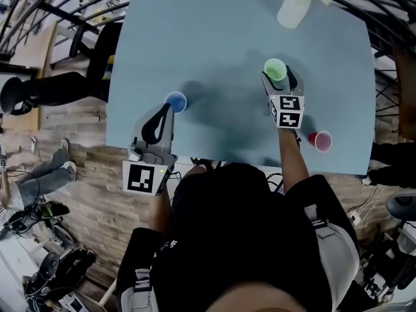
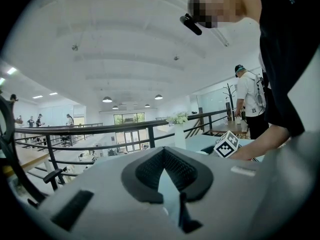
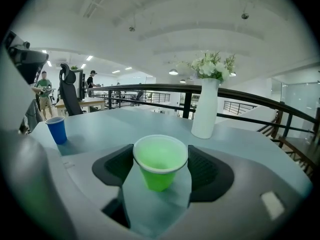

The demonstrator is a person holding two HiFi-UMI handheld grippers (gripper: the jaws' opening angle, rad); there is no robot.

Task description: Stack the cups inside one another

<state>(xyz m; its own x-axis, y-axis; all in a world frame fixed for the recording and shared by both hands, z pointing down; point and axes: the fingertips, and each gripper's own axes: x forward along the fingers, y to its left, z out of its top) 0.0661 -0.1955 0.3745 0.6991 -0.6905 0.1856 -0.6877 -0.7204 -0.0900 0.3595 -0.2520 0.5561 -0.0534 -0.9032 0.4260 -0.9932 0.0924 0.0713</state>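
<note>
While pinched in the right gripper [image 3: 161, 170], green cup [image 3: 160, 156] upright; left gripper [image 1: 168, 108] pressed together beside blue cup [image 1: 175, 101].

A pale blue rectangular table [image 1: 227, 31] stands on a wood-plank floor [image 1: 71, 119], seen at 9 o'clock in the head view. A tall white vase of white flowers [image 3: 206, 104] sits at the table's 1 o'clock corner. Black metal railings [image 3: 260, 98] run beyond it, under a white ceiling [image 3: 165, 29] with round lamps [image 2: 107, 99], and bright windows [image 2: 127, 118] show far off
</note>
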